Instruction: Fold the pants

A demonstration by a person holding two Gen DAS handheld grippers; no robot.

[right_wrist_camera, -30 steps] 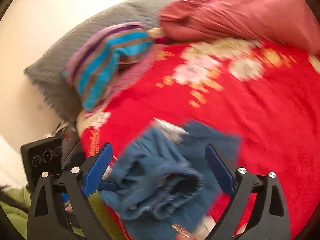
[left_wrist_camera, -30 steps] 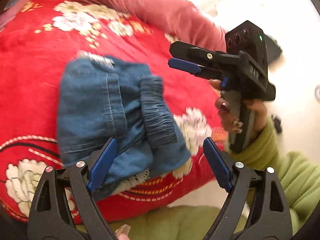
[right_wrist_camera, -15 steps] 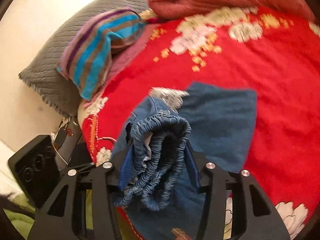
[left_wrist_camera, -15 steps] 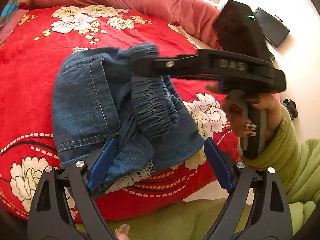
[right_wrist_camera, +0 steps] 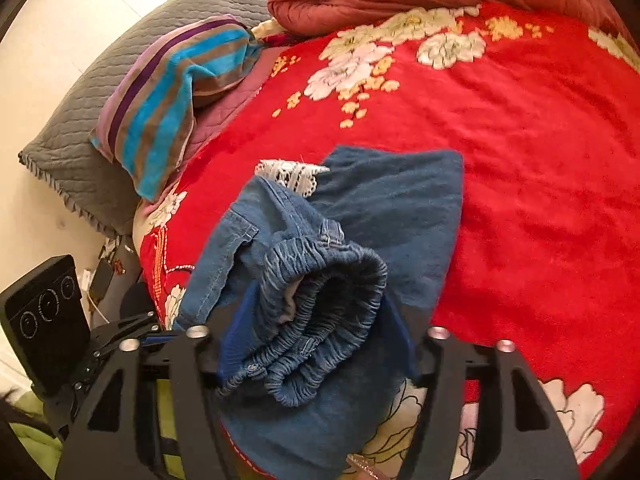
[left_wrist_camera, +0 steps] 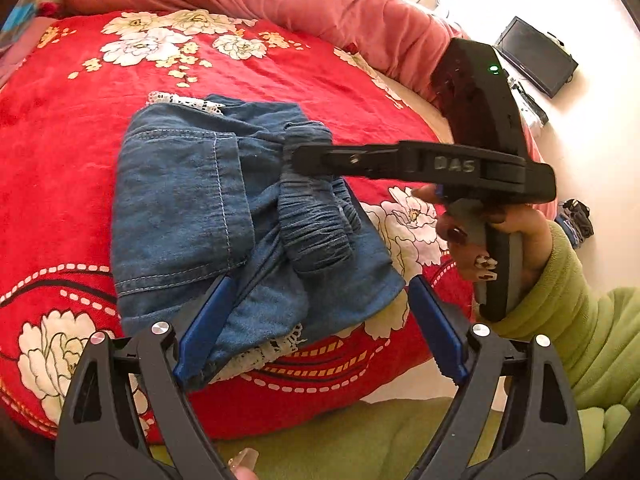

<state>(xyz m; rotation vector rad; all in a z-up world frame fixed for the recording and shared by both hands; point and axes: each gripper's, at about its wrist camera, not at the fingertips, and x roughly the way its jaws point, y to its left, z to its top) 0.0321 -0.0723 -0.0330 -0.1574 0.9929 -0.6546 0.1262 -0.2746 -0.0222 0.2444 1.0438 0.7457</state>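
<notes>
on a red floral bed, the right tool, marked "das", clamps the denim pants; the left tool gapes apart.

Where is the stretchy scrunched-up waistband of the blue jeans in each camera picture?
Left wrist view: the gathered elastic waistband of the blue denim pants sits just right of centre, pinched at its top by the right tongs.
Right wrist view: the waistband bulges low in the middle, between the tongs' blue pads.
Shared landmark: the white lace trim at the pants' far edge.
</notes>
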